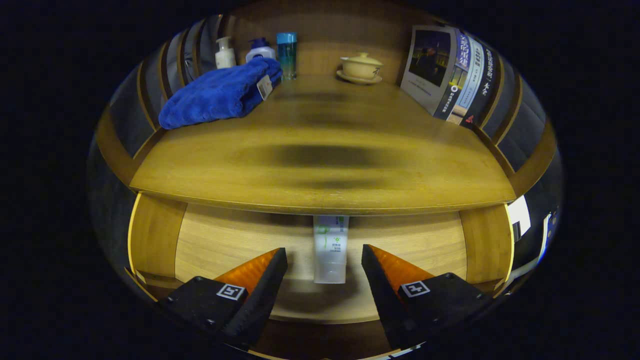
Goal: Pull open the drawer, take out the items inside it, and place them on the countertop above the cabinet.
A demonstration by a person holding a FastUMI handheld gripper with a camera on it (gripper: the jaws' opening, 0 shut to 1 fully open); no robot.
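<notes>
Gripper view: camera rides behind the spread-apart gripper [324, 262], close above the open drawer [225, 240], facing 12 o'clock across the countertop [320, 165]

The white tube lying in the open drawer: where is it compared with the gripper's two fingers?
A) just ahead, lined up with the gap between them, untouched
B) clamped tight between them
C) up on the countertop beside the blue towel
A: the white tube lies on the drawer floor, ahead of the open gripper, neither finger touching it.

A folded blue towel [220, 94] lies beside 3 bottles [287, 54]. A lidded cup on a saucer [360, 68] stands apart. Several books [452, 75] lean upright nearby.
</notes>
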